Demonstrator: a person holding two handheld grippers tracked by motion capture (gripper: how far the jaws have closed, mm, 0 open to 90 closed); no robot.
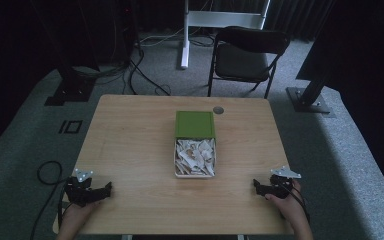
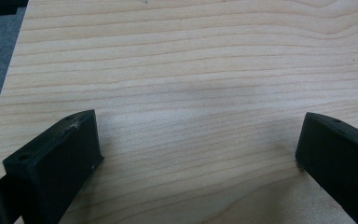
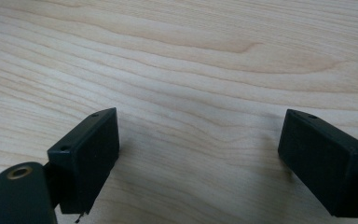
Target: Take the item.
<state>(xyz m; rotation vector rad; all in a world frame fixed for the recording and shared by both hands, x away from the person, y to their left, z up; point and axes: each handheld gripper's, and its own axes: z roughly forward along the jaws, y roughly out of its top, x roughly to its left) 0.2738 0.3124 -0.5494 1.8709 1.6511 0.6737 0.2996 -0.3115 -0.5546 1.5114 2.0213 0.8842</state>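
At the table's (image 1: 130,130) middle, a box (image 1: 194,172) runs lengthwise away from the person, its green lid (image 1: 195,124) at the far end, pale scraps (image 1: 194,156) inside. Left gripper (image 1: 92,192) and right gripper (image 1: 261,188) rest near the corners, jaws wide, empty.

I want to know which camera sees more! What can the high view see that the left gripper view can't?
High view alone: the white box of pale scraps, its green lid behind it, the black chair, both hands, and the right gripper. Left gripper view alone: a close look at the wood grain between the left gripper jaws, which stand wide apart with nothing between them. Both share the wooden table, the grey floor beside it, and the left gripper.
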